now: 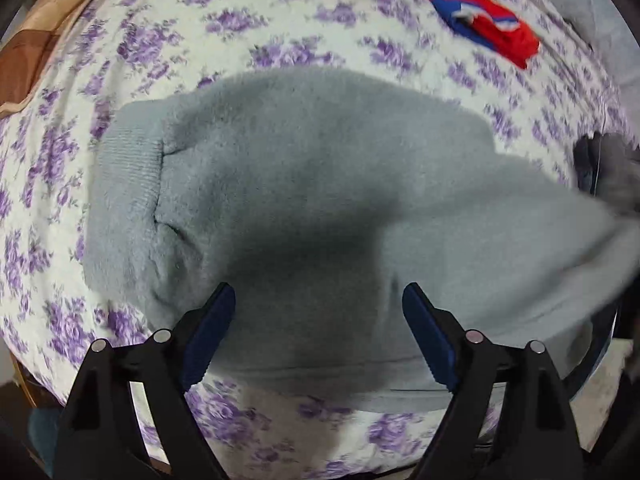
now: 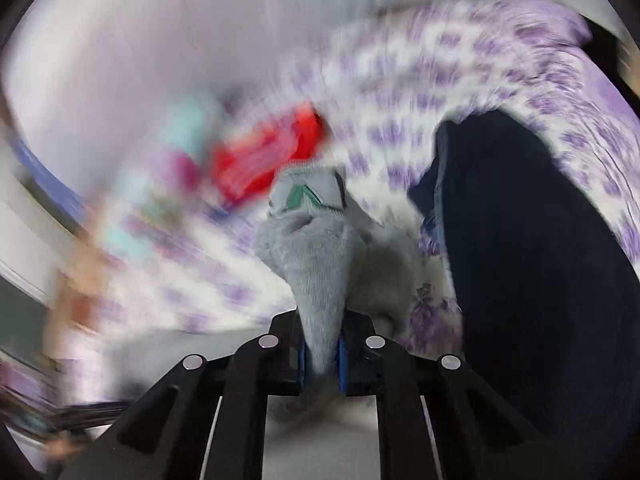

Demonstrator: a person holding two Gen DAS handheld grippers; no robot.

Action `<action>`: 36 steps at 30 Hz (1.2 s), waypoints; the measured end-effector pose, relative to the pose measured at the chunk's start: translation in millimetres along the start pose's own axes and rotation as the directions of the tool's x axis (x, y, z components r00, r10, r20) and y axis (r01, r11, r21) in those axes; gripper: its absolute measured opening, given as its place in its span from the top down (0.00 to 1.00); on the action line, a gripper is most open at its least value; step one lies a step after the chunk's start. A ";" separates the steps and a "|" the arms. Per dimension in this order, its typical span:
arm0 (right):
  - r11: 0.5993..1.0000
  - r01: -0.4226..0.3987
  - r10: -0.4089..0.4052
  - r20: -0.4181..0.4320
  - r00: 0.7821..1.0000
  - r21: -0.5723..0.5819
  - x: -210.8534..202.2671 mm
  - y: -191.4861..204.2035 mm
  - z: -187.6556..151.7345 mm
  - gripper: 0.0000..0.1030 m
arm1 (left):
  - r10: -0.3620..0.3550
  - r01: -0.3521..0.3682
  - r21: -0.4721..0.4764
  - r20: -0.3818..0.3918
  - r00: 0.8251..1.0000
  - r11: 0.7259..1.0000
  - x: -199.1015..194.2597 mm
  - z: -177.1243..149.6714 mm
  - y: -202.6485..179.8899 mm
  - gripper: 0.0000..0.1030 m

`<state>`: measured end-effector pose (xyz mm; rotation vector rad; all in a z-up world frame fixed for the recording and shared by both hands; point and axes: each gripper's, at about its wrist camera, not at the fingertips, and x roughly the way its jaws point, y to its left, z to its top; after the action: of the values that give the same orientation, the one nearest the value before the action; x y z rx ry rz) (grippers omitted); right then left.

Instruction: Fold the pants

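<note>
- Over the bed, your left gripper [image 1: 318, 332] points down, jaws apart, nothing between them.
- Directly beneath it lie the grey pants [image 1: 304, 184] on the flowered bedspread [image 1: 248, 32], long axis left to right, ribbed end left.
- Your right gripper [image 2: 322, 364] is clamped on a bunched fold of them; it looks nearer the loose end.
</note>
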<state>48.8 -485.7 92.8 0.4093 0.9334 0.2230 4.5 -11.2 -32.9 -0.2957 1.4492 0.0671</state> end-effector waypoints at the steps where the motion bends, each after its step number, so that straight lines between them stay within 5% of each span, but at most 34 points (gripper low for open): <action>1: 0.999 -0.041 0.040 0.046 0.998 0.016 -31.4 -4.5 -9.9 0.89 | -0.009 0.009 0.010 -0.013 1.000 1.000 1.9 1.4 2.9 0.20; 3: 0.995 -0.068 0.061 0.091 0.994 0.079 -81.5 -20.4 -43.3 0.89 | -0.021 0.022 0.036 -0.021 1.000 0.999 2.9 4.8 3.8 0.20; 6: 0.979 -0.029 0.018 0.055 0.998 0.201 -95.9 -50.5 -105.7 0.87 | 0.027 -0.023 0.096 -0.043 0.999 0.995 6.3 10.0 2.4 0.20; 7: 0.970 0.028 -0.035 0.024 0.999 0.242 -87.7 -64.0 -126.0 0.78 | 0.037 -0.030 0.117 -0.059 0.998 0.993 10.1 11.4 2.0 0.20; 8: 0.943 0.132 -0.124 -0.044 0.991 0.305 -70.9 -87.7 -155.8 0.56 | 0.044 -0.034 0.131 -0.073 0.996 0.991 12.0 11.8 1.0 0.20; 10: 0.881 0.283 -0.225 -0.192 0.955 0.380 -51.2 -118.2 -188.3 0.52 | 0.056 -0.042 0.165 -0.082 0.995 0.985 13.9 11.6 -1.7 0.20; 11: 0.860 0.292 -0.225 -0.203 0.953 0.419 -52.2 -126.4 -202.2 0.50 | 0.058 -0.042 0.183 -0.083 0.995 0.982 13.9 11.1 -3.7 0.20; 15: 0.868 0.307 -0.299 -0.084 0.951 0.391 -90.6 -110.1 -196.5 0.39 | 0.027 -0.005 0.256 -0.083 0.996 0.967 10.5 6.6 -11.6 0.20; 17: 0.860 0.328 -0.354 -0.005 0.935 0.391 -107.7 -102.1 -182.3 0.24 | 0.000 0.025 0.280 -0.089 0.996 0.960 8.1 1.4 -12.6 0.19; 21: 0.837 0.312 -0.348 -0.003 0.937 0.450 -87.0 -119.6 -160.8 0.26 | -0.016 0.044 0.312 -0.092 0.996 0.949 7.3 -11.3 -13.7 0.18; 22: 0.822 0.344 -0.363 -0.047 0.930 0.454 -72.4 -125.0 -160.2 0.43 | -0.016 0.044 0.314 -0.091 0.996 0.948 7.2 -14.6 -12.6 0.18; 23: 0.819 0.345 -0.348 -0.082 0.934 0.457 -62.3 -129.5 -158.7 0.73 | -0.026 0.052 0.313 -0.087 0.996 0.948 5.4 -17.5 -9.3 0.18; 25: 0.804 0.361 -0.366 -0.084 0.927 0.472 -58.2 -131.2 -153.9 0.84 | -0.049 0.072 0.308 -0.083 0.995 0.949 3.8 -22.3 -4.5 0.18; 28: 0.863 0.370 -0.402 0.026 0.915 0.344 -80.0 -97.0 -139.5 0.85 | -0.080 0.097 0.280 -0.072 0.994 0.955 -1.5 -24.7 2.0 0.18; 31: 0.855 0.406 -0.436 0.025 0.899 0.323 -87.5 -93.1 -142.2 0.84 | -0.078 0.092 0.291 -0.059 0.995 0.952 -3.9 -32.0 7.2 0.18; 32: 0.825 0.468 -0.490 -0.011 0.872 0.317 -79.6 -98.4 -149.6 0.76 | -0.074 0.088 0.294 -0.059 0.996 0.952 -3.8 -33.6 8.4 0.18; 33: 0.770 0.571 -0.577 -0.074 0.814 0.286 -67.9 -109.6 -156.0 0.67 | -0.071 0.086 0.295 -0.059 0.996 0.952 -4.2 -35.2 10.0 0.18; 34: 0.705 0.665 -0.640 -0.186 0.746 0.245 -53.2 -123.8 -163.1 0.45 | -0.074 0.089 0.295 -0.060 0.995 0.951 -5.1 -36.3 11.8 0.18; 35: 0.689 0.676 -0.638 -0.224 0.736 0.262 -51.2 -128.3 -169.1 0.47 | -0.075 0.090 0.294 -0.060 0.995 0.952 -5.9 -36.4 12.3 0.18; 36: 0.690 0.654 -0.623 -0.206 0.755 0.311 -59.0 -129.9 -170.3 0.48 | -0.081 0.095 0.291 -0.060 0.995 0.952 -7.3 -36.4 13.2 0.18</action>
<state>-122.8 -582.3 -10.0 0.3906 1.1533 -0.6005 -34.5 -6.2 -31.2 -0.1177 1.4679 -0.2281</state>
